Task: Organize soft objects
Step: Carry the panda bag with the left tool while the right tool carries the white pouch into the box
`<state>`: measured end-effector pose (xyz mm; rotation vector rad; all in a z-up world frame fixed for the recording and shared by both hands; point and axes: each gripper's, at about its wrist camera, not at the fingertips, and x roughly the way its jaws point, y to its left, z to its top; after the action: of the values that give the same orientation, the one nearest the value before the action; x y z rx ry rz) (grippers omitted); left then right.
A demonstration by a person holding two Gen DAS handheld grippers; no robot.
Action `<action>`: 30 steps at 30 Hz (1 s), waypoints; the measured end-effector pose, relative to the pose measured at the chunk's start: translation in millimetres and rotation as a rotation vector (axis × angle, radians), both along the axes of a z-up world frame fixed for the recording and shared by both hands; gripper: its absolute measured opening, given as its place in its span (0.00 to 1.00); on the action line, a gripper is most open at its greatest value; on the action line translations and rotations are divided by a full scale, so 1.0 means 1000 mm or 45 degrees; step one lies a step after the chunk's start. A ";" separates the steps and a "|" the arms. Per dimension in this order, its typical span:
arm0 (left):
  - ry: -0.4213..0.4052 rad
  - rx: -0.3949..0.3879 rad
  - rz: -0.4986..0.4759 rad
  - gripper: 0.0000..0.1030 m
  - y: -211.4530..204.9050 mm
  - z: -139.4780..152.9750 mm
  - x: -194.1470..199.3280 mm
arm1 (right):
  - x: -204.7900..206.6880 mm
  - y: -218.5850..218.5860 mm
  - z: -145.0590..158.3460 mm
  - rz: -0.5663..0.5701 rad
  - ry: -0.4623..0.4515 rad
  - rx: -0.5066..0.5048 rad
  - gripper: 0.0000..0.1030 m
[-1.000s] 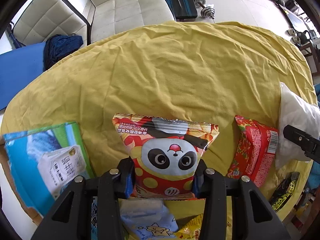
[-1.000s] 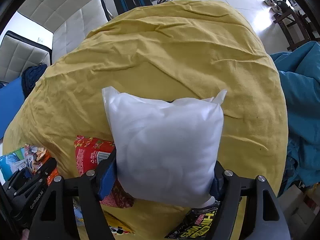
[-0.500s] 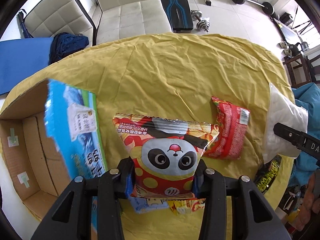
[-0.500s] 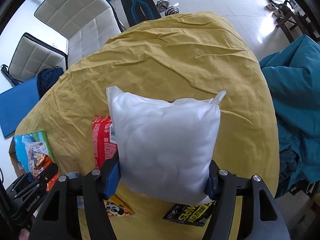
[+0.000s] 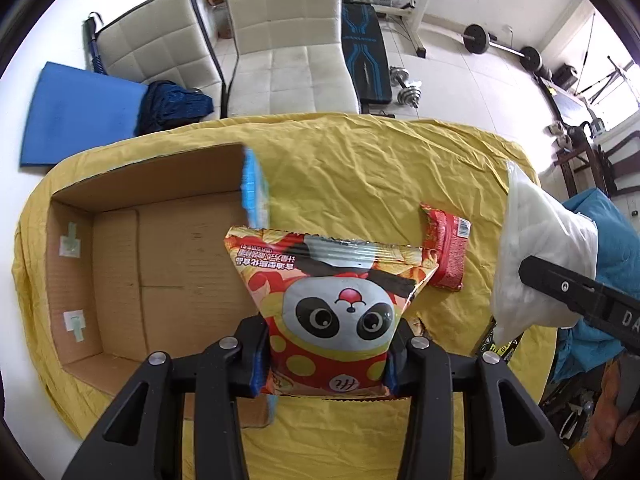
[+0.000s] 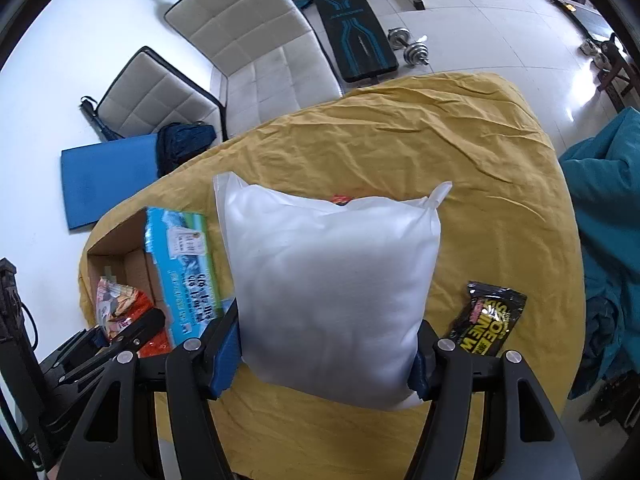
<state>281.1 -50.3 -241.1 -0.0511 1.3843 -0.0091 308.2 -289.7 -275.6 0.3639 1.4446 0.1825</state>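
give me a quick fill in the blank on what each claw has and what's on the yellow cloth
1. The left claw grips a snack bag printed with a ____ face.
2. The right claw grips a puffy bag that is ____ in colour.
3. The open container on the yellow cloth is a ____ box.
4. The red packet lies ____ the box.

Missing words: panda; white; cardboard; outside

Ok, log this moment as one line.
left gripper: shut on panda snack bag | right gripper: shut on white bag | cardboard box: open
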 end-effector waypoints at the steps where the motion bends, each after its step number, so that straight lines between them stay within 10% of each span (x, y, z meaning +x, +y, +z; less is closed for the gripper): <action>1: -0.008 0.000 0.009 0.38 0.007 0.004 -0.003 | -0.005 0.009 0.007 0.017 -0.012 0.010 0.66; 14: -0.028 0.009 0.154 0.38 0.153 0.016 -0.021 | -0.025 0.171 0.043 0.188 -0.048 0.060 0.66; 30: 0.151 -0.138 0.192 0.39 0.264 -0.065 0.020 | 0.008 0.329 -0.031 0.225 0.081 0.027 0.66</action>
<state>300.8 214.1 -306.5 -0.2499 1.4943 0.0453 316.6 39.0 -306.3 0.2608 1.5390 0.3312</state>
